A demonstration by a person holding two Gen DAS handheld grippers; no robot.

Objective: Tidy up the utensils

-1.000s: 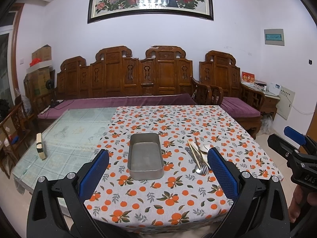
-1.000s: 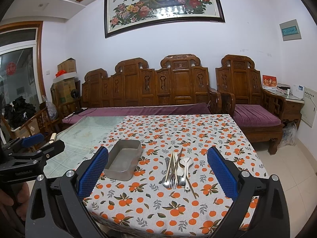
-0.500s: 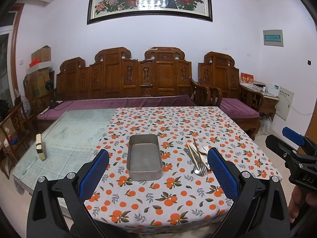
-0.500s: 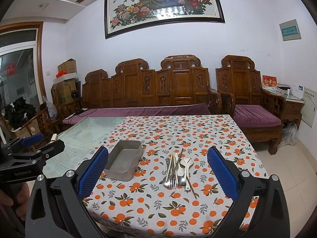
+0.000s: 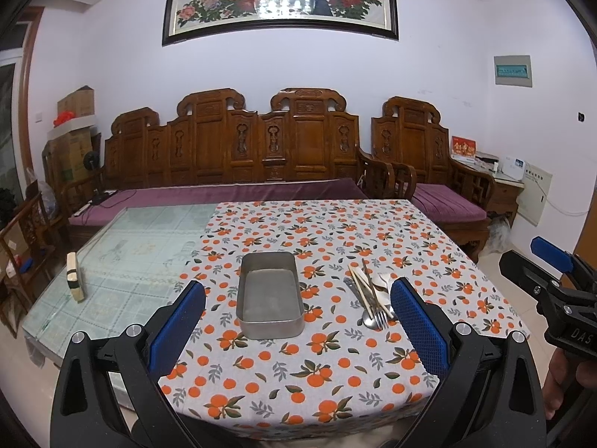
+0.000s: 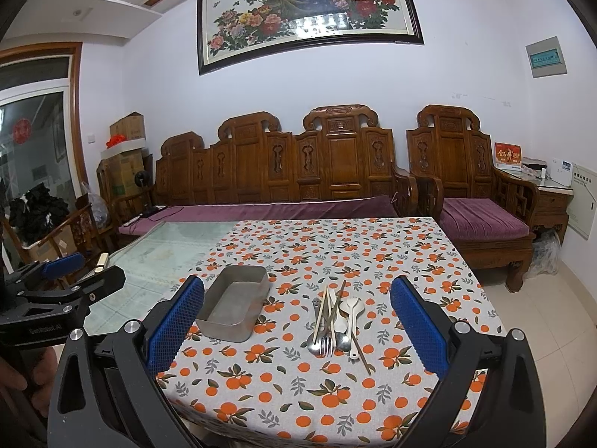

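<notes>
An empty rectangular metal tray (image 5: 269,295) (image 6: 235,304) sits on the orange-patterned tablecloth (image 5: 317,231) (image 6: 335,239). To its right lies a loose pile of utensils (image 5: 371,295) (image 6: 335,321): a fork, spoons, a white spoon and chopsticks. My left gripper (image 5: 297,330) hovers open short of the table's near edge, facing the tray. My right gripper (image 6: 297,330) hangs open at the same edge, facing the utensils. Neither holds anything. Each gripper shows at the side of the other's view.
A glass-topped table part (image 5: 123,257) lies left of the cloth, with a small block (image 5: 74,278) standing near its left edge. A carved wooden bench (image 5: 238,156) and an armchair (image 5: 440,171) stand behind the table. Tiled floor (image 6: 541,306) is to the right.
The table has drifted slightly in both views; the left view has pulled back a little. Both grippers stay open and nothing on the table has moved.
</notes>
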